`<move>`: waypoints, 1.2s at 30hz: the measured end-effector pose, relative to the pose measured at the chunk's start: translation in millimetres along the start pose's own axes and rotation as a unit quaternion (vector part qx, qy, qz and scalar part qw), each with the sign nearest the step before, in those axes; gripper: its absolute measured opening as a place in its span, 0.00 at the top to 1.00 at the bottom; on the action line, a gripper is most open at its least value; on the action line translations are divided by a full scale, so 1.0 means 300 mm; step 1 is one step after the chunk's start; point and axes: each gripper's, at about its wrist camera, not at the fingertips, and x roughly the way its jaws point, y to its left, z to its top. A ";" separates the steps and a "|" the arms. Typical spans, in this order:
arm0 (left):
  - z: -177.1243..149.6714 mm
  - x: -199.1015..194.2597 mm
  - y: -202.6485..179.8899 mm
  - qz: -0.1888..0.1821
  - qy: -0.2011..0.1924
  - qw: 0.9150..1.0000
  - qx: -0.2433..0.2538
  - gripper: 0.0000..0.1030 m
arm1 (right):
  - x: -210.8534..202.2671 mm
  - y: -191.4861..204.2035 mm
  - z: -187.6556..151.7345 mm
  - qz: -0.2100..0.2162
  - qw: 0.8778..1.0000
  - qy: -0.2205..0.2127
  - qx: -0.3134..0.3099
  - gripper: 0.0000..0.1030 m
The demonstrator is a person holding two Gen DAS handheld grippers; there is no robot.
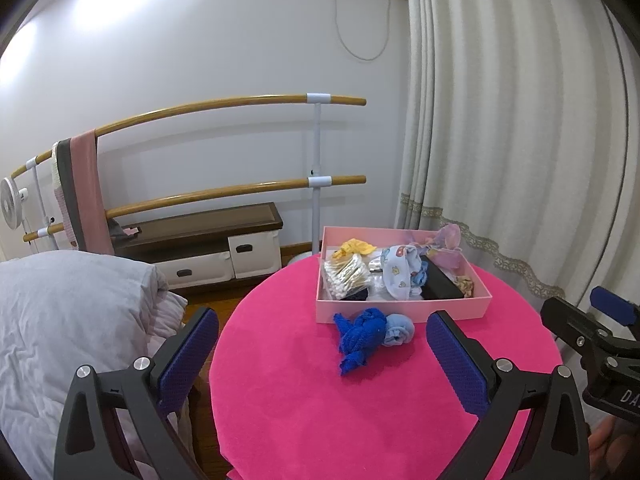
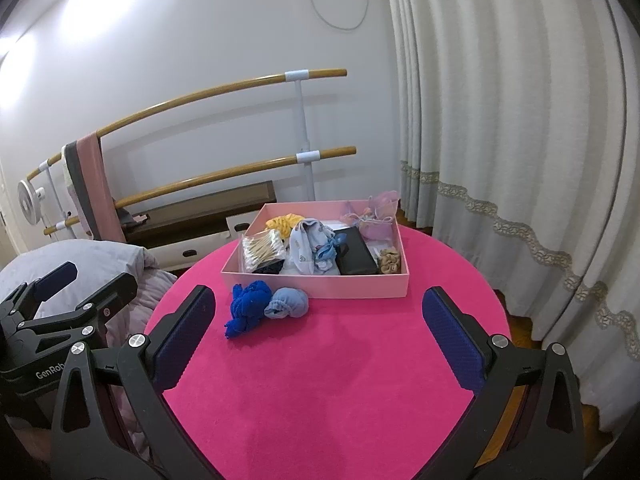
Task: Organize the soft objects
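Socks, dark blue (image 1: pixel 362 334) and pale blue (image 1: pixel 398 330), lie unboxed before the pink box (image 1: pixel 400 310), both hand-held grippers (image 1: pixel 322 354) (image 2: pixel 318 336) spread apart, empty.

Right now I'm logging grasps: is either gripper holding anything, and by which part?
Nothing is held. The left gripper and right gripper both have open jaws above the pink table; the blue sock lies untouched.
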 end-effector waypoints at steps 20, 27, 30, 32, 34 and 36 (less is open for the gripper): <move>-0.047 0.343 0.013 -0.002 0.106 0.994 0.012 0.00 | 0.275 -0.061 -0.077 0.010 0.996 0.091 0.015 0.00; -0.063 0.569 -0.020 -0.005 0.141 0.990 0.025 0.00 | 0.388 -0.087 -0.107 0.007 0.992 0.122 0.020 0.00; -0.072 0.660 -0.024 -0.003 0.152 0.988 0.028 0.00 | 0.437 -0.089 -0.119 0.008 0.991 0.135 0.019 0.00; -0.078 0.717 -0.024 -0.004 0.160 0.987 0.027 0.00 | 0.470 -0.087 -0.126 0.010 0.989 0.144 0.020 0.00; -0.080 0.771 -0.025 -0.005 0.166 0.986 0.024 0.00 | 0.502 -0.084 -0.127 0.012 0.988 0.150 0.019 0.00; -0.084 0.816 -0.023 -0.008 0.169 0.985 0.021 0.00 | 0.535 -0.076 -0.127 0.016 0.987 0.157 0.019 0.00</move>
